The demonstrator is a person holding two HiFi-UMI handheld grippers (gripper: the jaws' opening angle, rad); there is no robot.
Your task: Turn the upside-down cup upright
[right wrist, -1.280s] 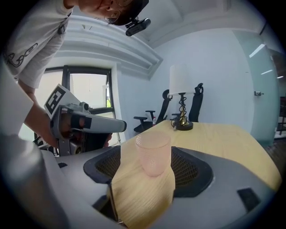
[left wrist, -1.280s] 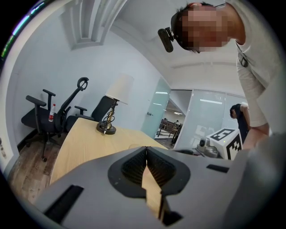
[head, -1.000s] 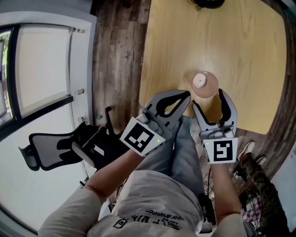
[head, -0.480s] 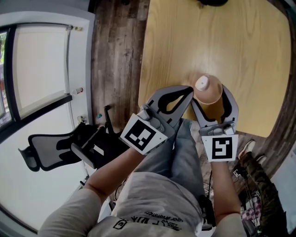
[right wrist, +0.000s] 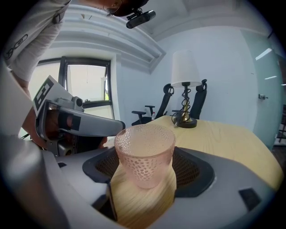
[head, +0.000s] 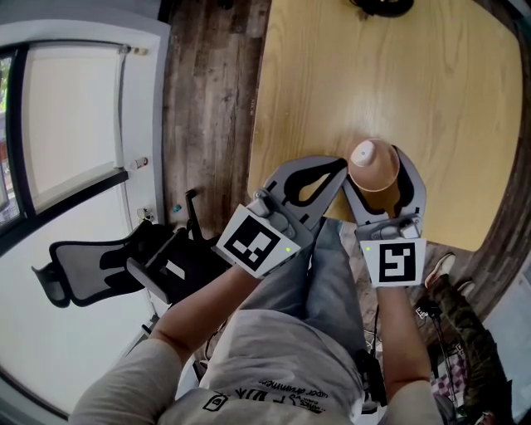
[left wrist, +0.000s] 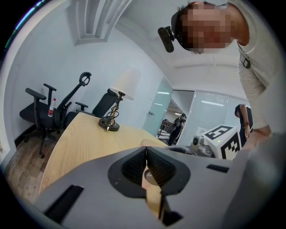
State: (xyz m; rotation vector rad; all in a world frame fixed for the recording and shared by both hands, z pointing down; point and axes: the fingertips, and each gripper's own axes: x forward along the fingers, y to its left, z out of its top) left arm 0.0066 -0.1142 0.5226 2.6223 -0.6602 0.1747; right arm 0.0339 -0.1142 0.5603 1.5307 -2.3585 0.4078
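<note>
light: bright daylight, window (head: 75, 124) | focus: sharp | edges: fisheye curving, dark corners

The right tongs (head: 373, 176) are straddling the pinkish cup (head: 371, 163) near the front edge of the desk (head: 431, 91), with one jaw standing on each side of it. Contact with the cup cannot be confirmed. The cup is presenting a pale round face to the camera. The left tongs (head: 338, 166) are pointing at the cup from just beside its left, jaws meeting at the tip. A dark object (head: 382, 7) is lying at the desk's far edge. A black office chair (head: 108, 266) is standing on the plank floor (head: 207, 83) at left.
</note>
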